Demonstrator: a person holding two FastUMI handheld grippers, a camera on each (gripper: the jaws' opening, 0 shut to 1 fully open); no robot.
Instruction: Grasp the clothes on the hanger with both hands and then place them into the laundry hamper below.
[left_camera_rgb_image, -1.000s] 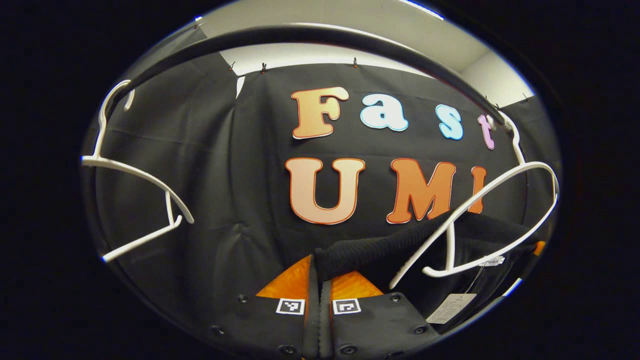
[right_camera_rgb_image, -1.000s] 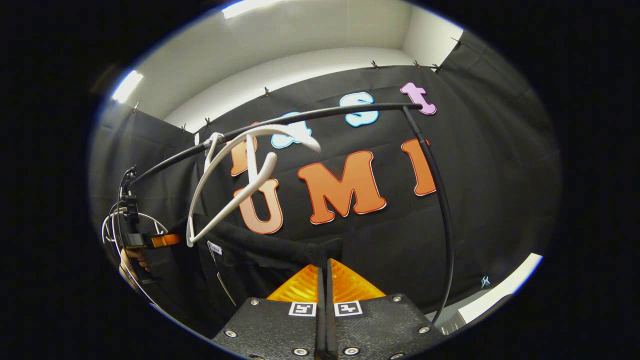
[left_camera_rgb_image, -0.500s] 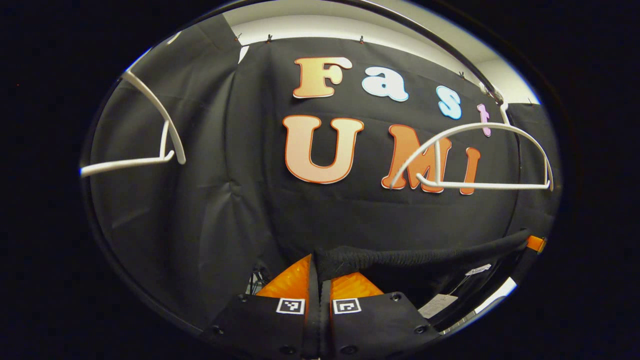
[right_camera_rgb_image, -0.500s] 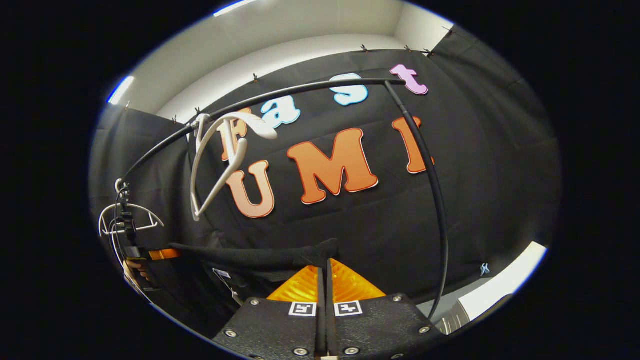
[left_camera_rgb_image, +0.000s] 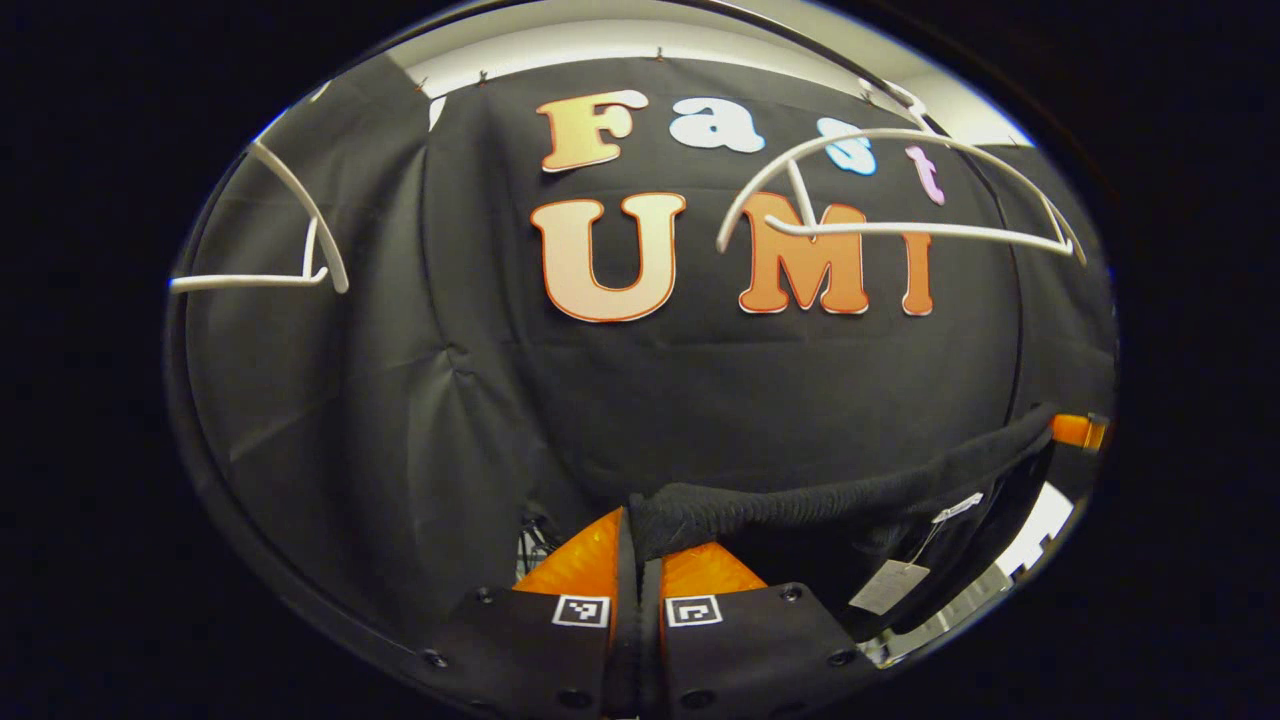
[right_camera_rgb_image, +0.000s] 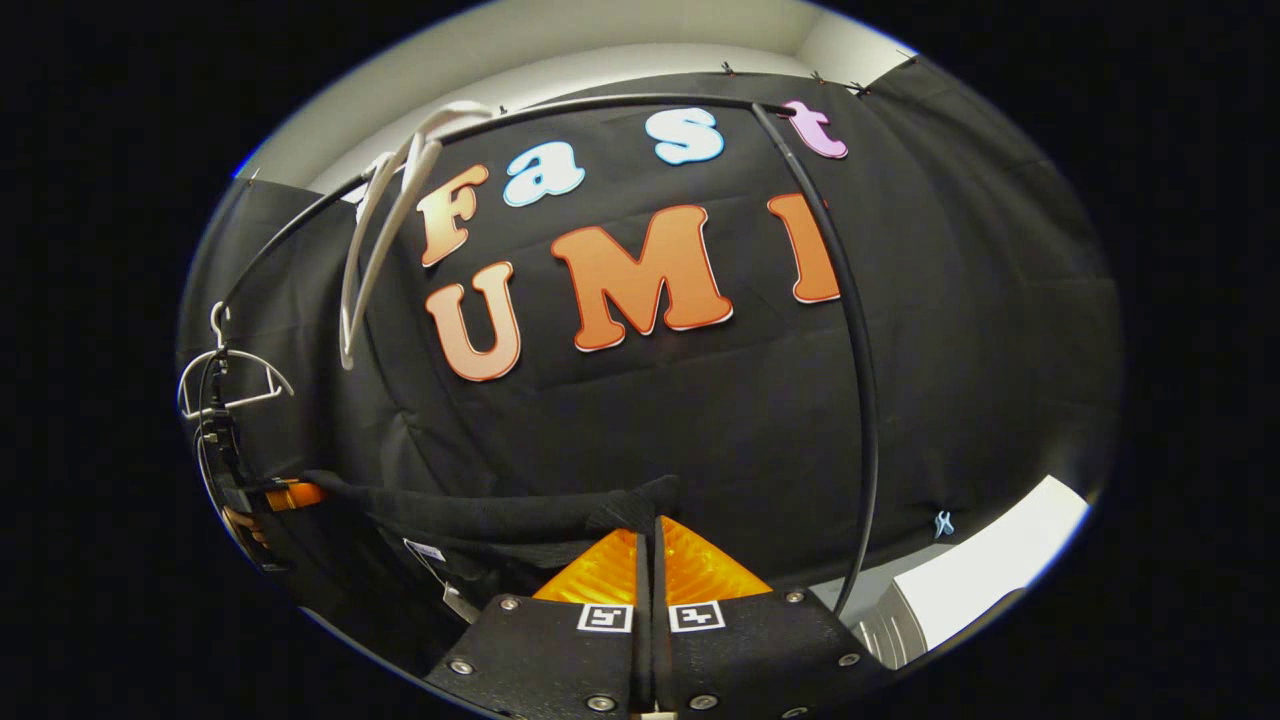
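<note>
Black garment (left_camera_rgb_image: 840, 495) off white hanger (left_camera_rgb_image: 900, 190), stretched between left gripper (left_camera_rgb_image: 640, 545) and right gripper (right_camera_rgb_image: 650, 550), both clamped on it. Next: lower into hamper, judged below.

Colours only, and black leads: the garment (left_camera_rgb_image: 850, 495) stretched across the left gripper view is black with a ribbed, knitted-looking texture along its top edge. A pale tag (left_camera_rgb_image: 885, 587) dangles beneath it, off-white or light grey, hard to call in this light. Above, the hanger (left_camera_rgb_image: 900, 190) is plain white, and so is the second hanger (left_camera_rgb_image: 280, 240) off to the side. Over in the right gripper view, the rail (right_camera_rgb_image: 850, 330) is glossy black, the wall strip (right_camera_rgb_image: 600, 50) above the cloth is cream-white, and the same black garment (right_camera_rgb_image: 480, 515) runs across.
</note>
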